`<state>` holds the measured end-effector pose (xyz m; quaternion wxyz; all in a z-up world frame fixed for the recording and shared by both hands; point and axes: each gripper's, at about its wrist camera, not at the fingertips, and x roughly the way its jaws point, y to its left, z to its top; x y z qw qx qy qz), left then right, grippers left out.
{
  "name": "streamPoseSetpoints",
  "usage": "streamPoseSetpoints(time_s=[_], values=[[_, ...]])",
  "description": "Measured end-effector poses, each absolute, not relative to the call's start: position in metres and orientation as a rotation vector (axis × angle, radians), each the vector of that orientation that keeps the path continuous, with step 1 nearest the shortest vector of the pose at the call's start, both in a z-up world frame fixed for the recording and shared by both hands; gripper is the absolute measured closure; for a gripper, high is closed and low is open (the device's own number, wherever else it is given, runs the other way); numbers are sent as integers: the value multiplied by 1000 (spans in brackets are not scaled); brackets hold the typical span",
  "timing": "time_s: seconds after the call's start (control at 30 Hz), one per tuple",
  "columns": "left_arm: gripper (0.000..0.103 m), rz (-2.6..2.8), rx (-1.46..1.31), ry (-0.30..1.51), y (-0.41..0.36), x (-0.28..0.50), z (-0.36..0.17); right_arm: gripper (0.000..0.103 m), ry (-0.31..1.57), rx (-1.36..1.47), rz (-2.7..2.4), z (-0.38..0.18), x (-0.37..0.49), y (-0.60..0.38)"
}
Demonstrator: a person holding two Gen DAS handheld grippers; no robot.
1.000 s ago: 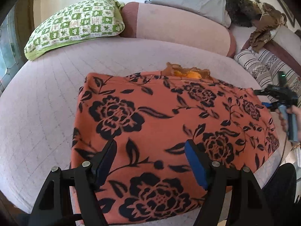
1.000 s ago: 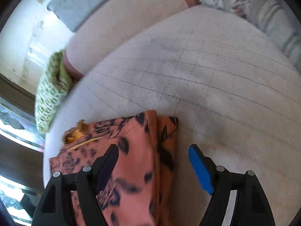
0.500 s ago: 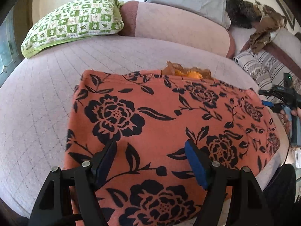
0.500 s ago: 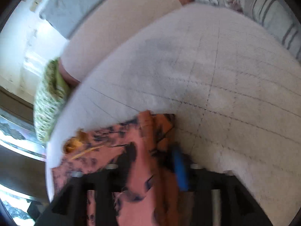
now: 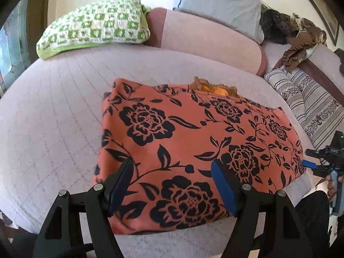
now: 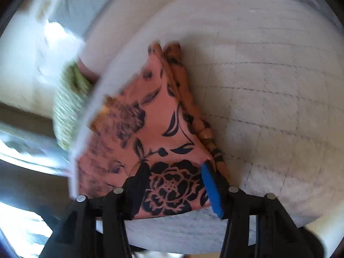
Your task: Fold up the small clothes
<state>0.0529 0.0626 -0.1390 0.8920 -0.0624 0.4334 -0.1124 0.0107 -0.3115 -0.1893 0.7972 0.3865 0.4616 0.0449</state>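
Note:
An orange garment with black flowers (image 5: 193, 142) lies folded flat on the pale quilted bed (image 5: 53, 118). An orange-yellow trim (image 5: 215, 87) peeks out at its far edge. My left gripper (image 5: 172, 182) is open and hovers over the garment's near edge. My right gripper (image 5: 309, 164) shows at the right edge of the left wrist view, at the garment's right edge. In the blurred right wrist view the right gripper (image 6: 174, 185) is open over the garment's near corner (image 6: 163, 146), fingers either side of a black flower.
A green-and-white checked pillow (image 5: 96, 25) and a pink bolster (image 5: 206, 40) lie at the far side. A grey pillow (image 5: 219, 4), brown clothes (image 5: 301, 43) and a striped cushion (image 5: 311, 103) sit at the far right. The bed's near edge (image 6: 193, 234) is just below the right gripper.
The right gripper closed over the garment's edge half a second ago and now stands open again, swung over the garment. The left gripper stayed open and shifted slightly left.

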Motion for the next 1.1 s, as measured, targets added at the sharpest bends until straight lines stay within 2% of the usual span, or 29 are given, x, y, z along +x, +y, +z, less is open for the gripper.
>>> streamPoseSetpoints(time_s=[0.13,0.17,0.23,0.27,0.33,0.47,0.57,0.6,0.63,0.67,0.73,0.83,0.87,0.9,0.97,1.0,1.1], values=[[28,-206,-118,871,66,53,-134,33,896,791,166,-164,2,-305],[28,-195,-121,871,68,54,-136,28,898,831,195,-169,0,-304],[28,-152,-122,923,74,59,-149,28,977,837,162,-189,-3,-303],[28,-130,-127,958,78,61,-154,32,1017,827,106,-196,-6,-305],[29,-137,-187,967,88,57,-150,32,988,865,92,-194,-11,-307],[28,-114,-194,874,105,34,-121,31,895,747,127,-155,-15,-291],[28,-104,-253,912,118,34,-133,28,883,700,154,-147,-9,-280],[32,-78,-260,969,120,38,-147,28,899,695,155,-152,-6,-279],[44,-56,-271,1062,123,44,-166,28,933,707,151,-164,-1,-280],[65,-42,-293,1110,128,46,-178,28,985,728,120,-179,6,-281],[68,-37,-310,1085,130,43,-172,28,1010,793,89,-197,5,-289],[68,-31,-293,1046,130,36,-150,28,975,845,96,-187,-4,-297],[64,-33,-282,1020,128,34,-142,28,947,839,88,-179,-9,-300],[52,-30,-260,991,125,33,-133,28,922,836,83,-173,-13,-303],[35,-16,-190,905,113,30,-113,24,878,850,31,-164,-26,-315],[32,-19,-138,860,101,32,-103,22,877,866,2,-163,-32,-321],[31,-72,-86,825,79,52,-98,22,927,968,-21,-177,-44,-324]])
